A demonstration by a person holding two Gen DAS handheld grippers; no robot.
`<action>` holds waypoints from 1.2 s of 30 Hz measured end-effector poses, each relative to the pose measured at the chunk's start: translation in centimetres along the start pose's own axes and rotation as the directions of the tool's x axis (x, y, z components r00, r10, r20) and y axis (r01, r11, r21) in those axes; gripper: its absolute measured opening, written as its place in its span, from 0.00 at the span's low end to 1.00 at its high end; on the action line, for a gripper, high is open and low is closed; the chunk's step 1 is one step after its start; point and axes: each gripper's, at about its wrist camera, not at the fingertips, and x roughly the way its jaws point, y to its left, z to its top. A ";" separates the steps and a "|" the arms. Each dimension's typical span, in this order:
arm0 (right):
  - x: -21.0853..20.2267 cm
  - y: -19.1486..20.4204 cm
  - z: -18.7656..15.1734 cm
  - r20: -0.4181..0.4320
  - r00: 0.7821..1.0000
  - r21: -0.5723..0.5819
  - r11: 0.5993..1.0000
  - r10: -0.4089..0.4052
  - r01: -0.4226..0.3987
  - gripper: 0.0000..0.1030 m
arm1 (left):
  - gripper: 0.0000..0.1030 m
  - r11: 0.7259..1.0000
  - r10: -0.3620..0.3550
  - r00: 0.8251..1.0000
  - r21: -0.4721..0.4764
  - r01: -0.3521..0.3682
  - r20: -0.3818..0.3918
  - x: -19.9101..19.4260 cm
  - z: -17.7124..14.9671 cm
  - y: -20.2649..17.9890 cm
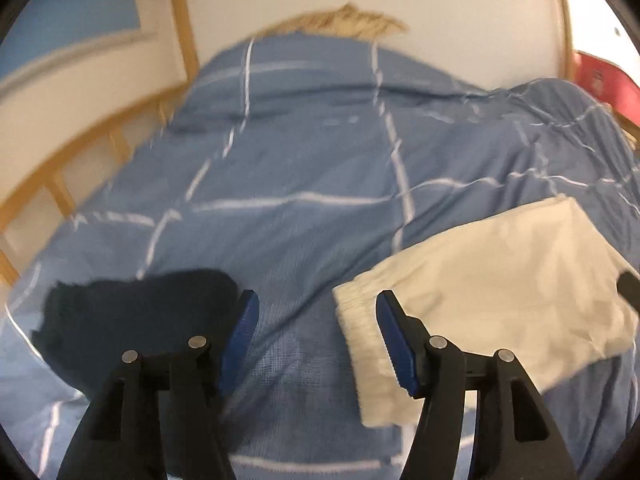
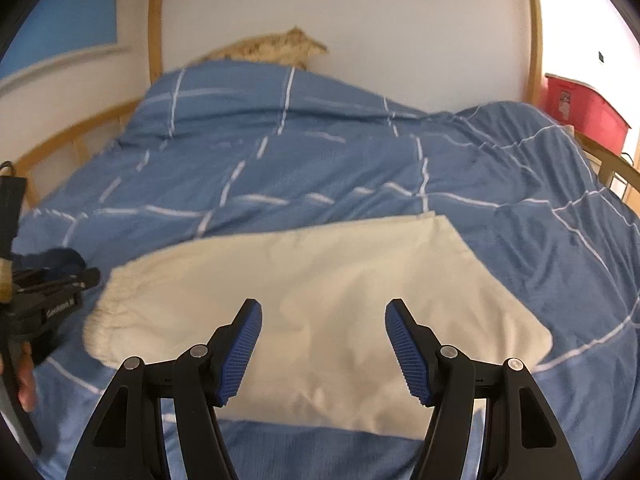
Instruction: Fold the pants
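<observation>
Cream pants [image 2: 320, 312] lie folded into a compact rectangle on the bed, on top of the blue duvet [image 2: 320, 160] w/ white grid lines. Elastic waistband [image 1: 360, 320] faces left, bunched & gathered; the opposite edge is a straight fold. Right gripper [image 2: 322, 344] hangs over the pants w/ jaws spread wide, nothing between the blue ribbed pads [image 2: 244, 344]; can't tell if the tips touch the cloth. Left gripper [image 1: 318, 336] is also wide open & empty, over bare duvet just left of the waistband; its right pad [image 1: 394, 336] overlaps the waistband edge in view, contact unclear. In the right wrist view the left gripper's body [image 2: 44, 300] shows at the far left edge, w/ the person's hand [image 2: 26, 380] gripping it below. A dark navy garment [image 1: 132, 320] sits crumpled on the duvet left of the left gripper, apart from the pants. Left wrist view is motion-blurred. Tan pillow [image 2: 276, 50] peeks over the duvet's far edge, against the white wall [image 2: 360, 20]. Wooden bed frame [image 2: 154, 32] w/ slatted rail runs along the left. Red bin [image 2: 580, 108] stands far right, beyond the bed.
</observation>
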 end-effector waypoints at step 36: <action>4.0 2.9 0.1 -0.071 0.997 0.085 0.996 0.038 -0.032 0.63 | 0.10 0.965 -0.241 0.961 -0.136 0.224 -0.132 8.6 1.1 2.2</action>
